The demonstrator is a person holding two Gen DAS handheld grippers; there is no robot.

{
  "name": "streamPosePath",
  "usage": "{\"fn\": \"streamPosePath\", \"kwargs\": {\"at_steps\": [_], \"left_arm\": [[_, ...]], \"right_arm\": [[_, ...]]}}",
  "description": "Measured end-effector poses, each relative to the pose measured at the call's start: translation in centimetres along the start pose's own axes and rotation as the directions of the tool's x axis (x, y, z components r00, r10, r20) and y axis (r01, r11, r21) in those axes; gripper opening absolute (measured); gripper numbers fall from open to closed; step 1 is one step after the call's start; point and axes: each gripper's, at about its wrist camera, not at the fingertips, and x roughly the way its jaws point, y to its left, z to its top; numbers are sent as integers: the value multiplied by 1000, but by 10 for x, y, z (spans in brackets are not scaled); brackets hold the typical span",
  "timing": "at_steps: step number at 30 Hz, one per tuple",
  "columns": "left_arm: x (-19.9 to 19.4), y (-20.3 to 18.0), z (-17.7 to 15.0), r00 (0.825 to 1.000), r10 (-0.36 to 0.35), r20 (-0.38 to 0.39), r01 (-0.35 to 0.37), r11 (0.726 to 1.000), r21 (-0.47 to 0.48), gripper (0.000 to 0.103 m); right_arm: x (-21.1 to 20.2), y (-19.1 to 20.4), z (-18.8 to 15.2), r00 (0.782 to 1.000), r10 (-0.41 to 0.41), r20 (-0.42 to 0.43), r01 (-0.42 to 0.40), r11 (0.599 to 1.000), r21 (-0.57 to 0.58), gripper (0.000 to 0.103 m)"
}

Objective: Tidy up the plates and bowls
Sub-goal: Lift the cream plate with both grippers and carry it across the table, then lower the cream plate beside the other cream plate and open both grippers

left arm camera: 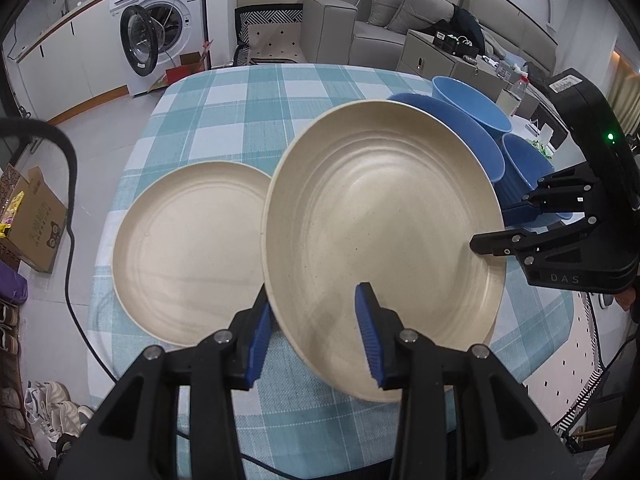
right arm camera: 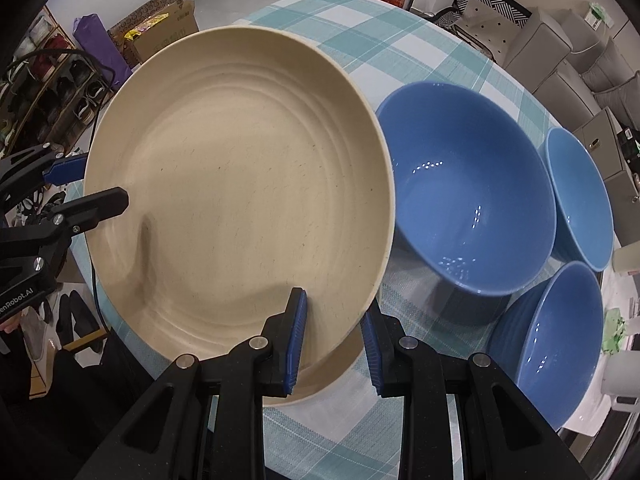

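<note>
A beige plate (left arm camera: pixel 380 232) is held tilted above the checked tablecloth; it fills the right wrist view (right arm camera: pixel 240 184) too. My left gripper (left arm camera: pixel 312 336) straddles its near rim, jaws wide, one finger under and one over. My right gripper (right arm camera: pixel 332 340) straddles the opposite rim the same way and shows in the left wrist view (left arm camera: pixel 500 224). A second beige plate (left arm camera: pixel 188 252) lies flat on the table to the left. Three blue bowls (right arm camera: pixel 472 200) (right arm camera: pixel 580 196) (right arm camera: pixel 552 340) stand to the right.
The round table (left arm camera: pixel 224 112) has a teal checked cloth. A cardboard box (left arm camera: pixel 32 224) and shoes lie on the floor at left. A washing machine (left arm camera: pixel 160 28) and a grey sofa (left arm camera: pixel 400 20) stand behind. White cups (right arm camera: pixel 620 376) sit at the right edge.
</note>
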Motion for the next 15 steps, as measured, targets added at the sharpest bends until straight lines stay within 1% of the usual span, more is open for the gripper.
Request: {"fn": "streamPosePath", "kwargs": {"at_steps": [8,15], "left_arm": [[11,-6,-11,1000,-13,-28,13,1000,10,38],[23,-13,-15,998,-15,-56,17,1000,26,38]], "right_arm": [[15,4,-17,1000,2,-31,-2,1000,-2,27],[26,9,-29,998,-12,-58,11,1000,-4,27]]}}
